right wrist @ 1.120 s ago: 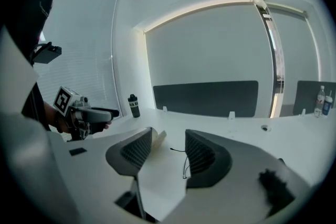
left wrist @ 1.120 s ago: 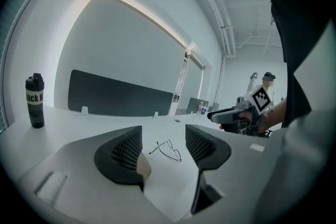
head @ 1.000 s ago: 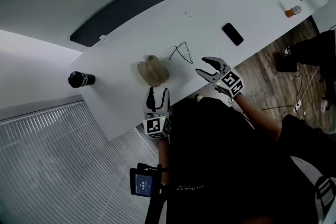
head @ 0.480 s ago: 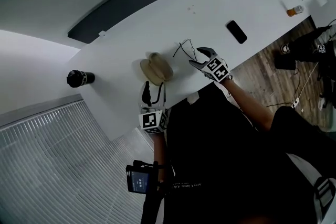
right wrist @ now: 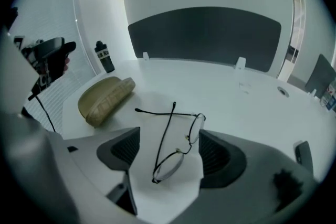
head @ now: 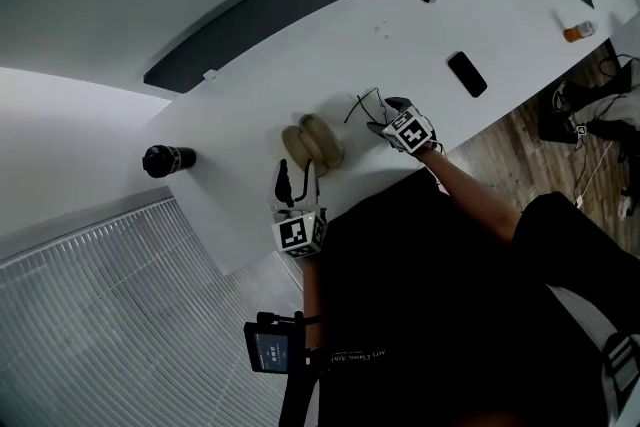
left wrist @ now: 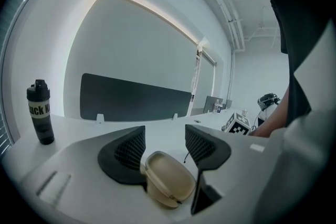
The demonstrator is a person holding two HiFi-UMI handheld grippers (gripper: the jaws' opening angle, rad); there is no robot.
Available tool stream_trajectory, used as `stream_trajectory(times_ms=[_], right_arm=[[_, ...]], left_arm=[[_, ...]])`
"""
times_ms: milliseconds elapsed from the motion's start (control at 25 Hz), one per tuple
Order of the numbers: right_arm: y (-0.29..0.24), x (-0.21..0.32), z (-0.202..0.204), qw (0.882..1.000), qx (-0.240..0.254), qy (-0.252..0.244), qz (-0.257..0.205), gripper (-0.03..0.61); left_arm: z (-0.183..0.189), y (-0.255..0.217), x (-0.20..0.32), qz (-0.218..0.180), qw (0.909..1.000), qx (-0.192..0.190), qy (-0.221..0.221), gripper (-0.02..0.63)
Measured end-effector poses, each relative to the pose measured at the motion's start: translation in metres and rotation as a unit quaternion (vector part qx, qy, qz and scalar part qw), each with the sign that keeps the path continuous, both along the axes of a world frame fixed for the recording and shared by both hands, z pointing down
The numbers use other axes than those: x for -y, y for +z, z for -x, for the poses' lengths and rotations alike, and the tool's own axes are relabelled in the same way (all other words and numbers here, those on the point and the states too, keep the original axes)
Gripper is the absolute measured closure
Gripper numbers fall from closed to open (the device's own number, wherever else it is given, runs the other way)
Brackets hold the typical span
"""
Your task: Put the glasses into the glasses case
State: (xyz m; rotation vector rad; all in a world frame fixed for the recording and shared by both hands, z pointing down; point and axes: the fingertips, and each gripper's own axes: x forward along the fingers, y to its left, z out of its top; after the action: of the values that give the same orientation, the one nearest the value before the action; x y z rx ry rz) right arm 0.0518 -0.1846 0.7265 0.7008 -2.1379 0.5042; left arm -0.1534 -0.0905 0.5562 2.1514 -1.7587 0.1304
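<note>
Thin black wire glasses (right wrist: 176, 144) lie folded on the white table (head: 420, 35), small in the head view (head: 364, 102). My right gripper (right wrist: 169, 134) points steeply down over them. Its jaws are opening, and the glasses lie between them untouched by the pads; from the head view it (head: 384, 115) is right beside the frame. The beige glasses case (head: 312, 143) lies closed to the left, also showing in the right gripper view (right wrist: 105, 98). My left gripper (head: 298, 173) is open at the table's near edge, with the case (left wrist: 168, 178) just ahead of its jaws (left wrist: 165, 136) and untouched.
A black bottle (head: 168, 159) lies at the table's left end. A black phone (head: 467, 73) lies to the right of the glasses, and an orange-capped item (head: 578, 31) farther right. A dark panel (head: 280, 5) runs along the far edge.
My right gripper has come down and left onto the glasses, and its jaws have spread wider. My left gripper has edged forward toward the case.
</note>
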Motion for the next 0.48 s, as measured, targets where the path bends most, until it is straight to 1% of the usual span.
stream_trajectory(times_ms=[120,320,400,480], right_arm=[[0.009,0.01,-0.002,1.0,-0.001,0.026,0.017,0.236],[0.026,0.014,0.0,0.998,-0.014,0.046,0.041,0.238],[0.032,0.014,-0.004,0.998,-0.026,0.054,0.037,0.238],[0.036,0.013,-0.006,0.998,-0.037,0.052,0.023,0.238]], left_arm=[[0.003,0.001,0.007,-0.003,1.0,0.005,0.001,0.37],[-0.001,0.001,0.013,0.008,0.9996,0.002,0.026,0.37],[0.002,0.003,0.013,0.008,0.9997,0.004,0.023,0.37],[0.005,0.007,0.011,0.007,0.9998,0.005,0.02,0.371]])
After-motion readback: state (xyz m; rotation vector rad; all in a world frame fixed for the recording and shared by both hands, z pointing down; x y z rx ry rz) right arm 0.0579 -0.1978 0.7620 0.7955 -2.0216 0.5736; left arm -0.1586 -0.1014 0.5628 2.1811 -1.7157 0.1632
